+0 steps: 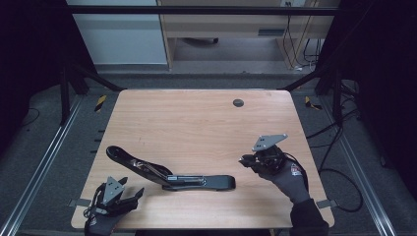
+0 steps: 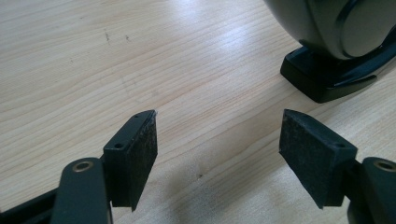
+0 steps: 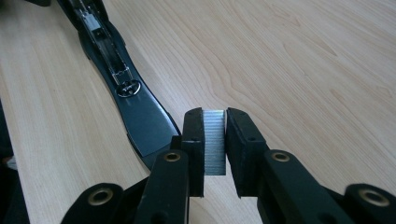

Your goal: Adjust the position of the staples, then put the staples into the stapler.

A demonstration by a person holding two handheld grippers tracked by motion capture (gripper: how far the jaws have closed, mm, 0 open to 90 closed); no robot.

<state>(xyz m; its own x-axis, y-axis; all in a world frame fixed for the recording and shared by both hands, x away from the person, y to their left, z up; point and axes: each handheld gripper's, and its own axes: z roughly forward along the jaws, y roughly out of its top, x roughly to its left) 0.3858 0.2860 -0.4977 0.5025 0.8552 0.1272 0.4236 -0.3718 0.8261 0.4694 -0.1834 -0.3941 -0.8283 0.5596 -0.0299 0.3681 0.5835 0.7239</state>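
Gloves: dark grey knit, a small red-and-white patch on the right hand [image 1: 289,173]
Sleeve: black
Gripper plates: grey, three-cornered

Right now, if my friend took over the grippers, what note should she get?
Right gripper: shut on a strip of staples, held above the table, right of the stapler.
Left gripper: open, holding nothing, low over the table's near left corner, close to one end of the stapler.
Stapler: lying opened out flat near the front edge, its staple channel facing up.
Done: stapler opened, staples picked up.
Left: probably lay the strip in the channel, then close the stapler.
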